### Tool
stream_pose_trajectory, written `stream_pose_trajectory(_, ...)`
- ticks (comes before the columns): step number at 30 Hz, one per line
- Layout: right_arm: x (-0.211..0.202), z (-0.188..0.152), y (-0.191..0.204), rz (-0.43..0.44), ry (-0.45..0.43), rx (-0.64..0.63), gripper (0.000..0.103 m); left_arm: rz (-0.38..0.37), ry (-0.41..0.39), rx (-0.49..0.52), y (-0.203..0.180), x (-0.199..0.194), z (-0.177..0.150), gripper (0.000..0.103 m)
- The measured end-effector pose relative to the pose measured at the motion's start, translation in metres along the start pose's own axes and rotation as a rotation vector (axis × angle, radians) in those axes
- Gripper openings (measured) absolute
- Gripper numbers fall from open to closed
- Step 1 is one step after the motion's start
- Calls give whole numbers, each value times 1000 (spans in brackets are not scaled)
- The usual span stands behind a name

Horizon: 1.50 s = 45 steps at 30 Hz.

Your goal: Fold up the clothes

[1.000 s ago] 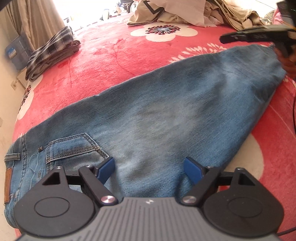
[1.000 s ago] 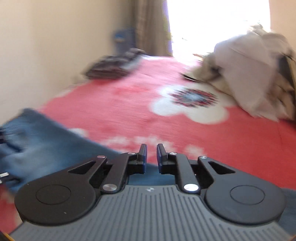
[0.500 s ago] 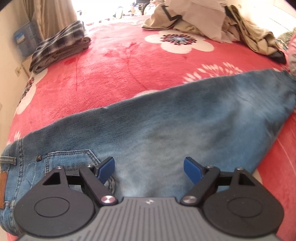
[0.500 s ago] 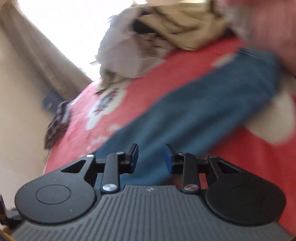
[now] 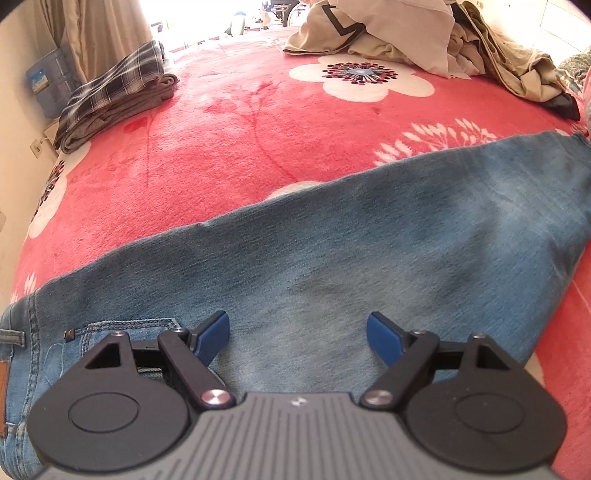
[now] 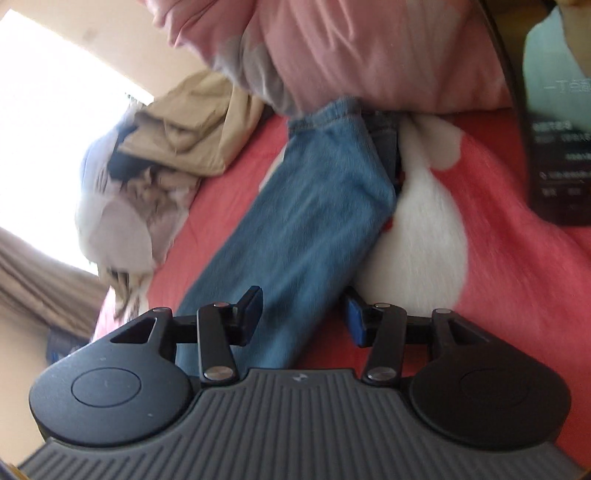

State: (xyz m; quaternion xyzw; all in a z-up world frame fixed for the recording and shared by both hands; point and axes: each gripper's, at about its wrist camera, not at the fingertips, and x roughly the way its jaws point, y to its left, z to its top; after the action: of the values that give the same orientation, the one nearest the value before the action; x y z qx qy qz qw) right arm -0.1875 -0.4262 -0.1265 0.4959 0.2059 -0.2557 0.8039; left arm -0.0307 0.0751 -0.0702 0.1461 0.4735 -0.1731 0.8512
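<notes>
A pair of blue jeans [image 5: 332,251] lies flat across the red flowered blanket [image 5: 240,122], waistband and back pocket at the lower left, leg ends at the far right. My left gripper [image 5: 297,334] hovers open just above the thigh part, nothing between its blue pads. In the right wrist view the jeans [image 6: 306,221] run away from me to the leg hem under a pink quilt [image 6: 369,51]. My right gripper [image 6: 301,317] is open above the leg, its fingers either side of the fabric, not closed on it.
A folded plaid garment [image 5: 114,92] lies at the blanket's far left. A heap of beige and white clothes [image 5: 413,33] sits at the back right, seen also as a clothes heap [image 6: 155,155]. A blue water jug [image 5: 48,86] stands by the wall. A dark device [image 6: 554,162] rests at the right.
My right gripper swung round from facing the window to looking along the jeans leg, and its jaws opened wide. The left gripper rose slightly and stayed open.
</notes>
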Motion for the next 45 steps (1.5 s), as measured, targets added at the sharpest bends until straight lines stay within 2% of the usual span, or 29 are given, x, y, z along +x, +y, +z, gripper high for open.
stream_pose_trajectory(7,15,3,1,25,-62,31,43,0,-1,4,-1,4,2,84)
stream_pose_trajectory(11,18,8,-1,38,-59,51,15,-1,-4,6,-1,3,1,84)
stream_pose_trajectory(13,16,9,0,37,-62,45,10,-1,-8,7,-1,2,0,84)
stream_pose_trajectory(15,11,9,9,48,-81,-1,7,-1,-9,8,-1,2,0,84)
stream_pose_trajectory(19,0,8,46,94,-119,-182,6,-4,-10,8,0,2,0,84)
stream_pose_trajectory(22,-13,-5,86,159,-144,-419,6,-6,-13,6,0,2,0,84)
stream_pose_trajectory(30,-55,-145,177,437,-107,-1413,6,-7,-18,2,0,2,-1,84)
stream_pose_trajectory(34,-54,-241,154,515,-13,-1981,8,-7,-21,2,0,2,-1,84)
stream_pose_trajectory(36,-55,-268,133,500,-36,-2174,12,-7,-22,3,0,2,-1,84)
stream_pose_trajectory(39,-63,-267,128,522,-72,-2223,12,-10,-26,2,1,2,-2,84)
stream_pose_trajectory(42,-67,-237,150,574,128,-1972,18,-11,-28,1,1,2,-3,84)
stream_pose_trajectory(45,-70,-212,166,633,250,-1762,21,-13,-31,6,1,2,-3,84)
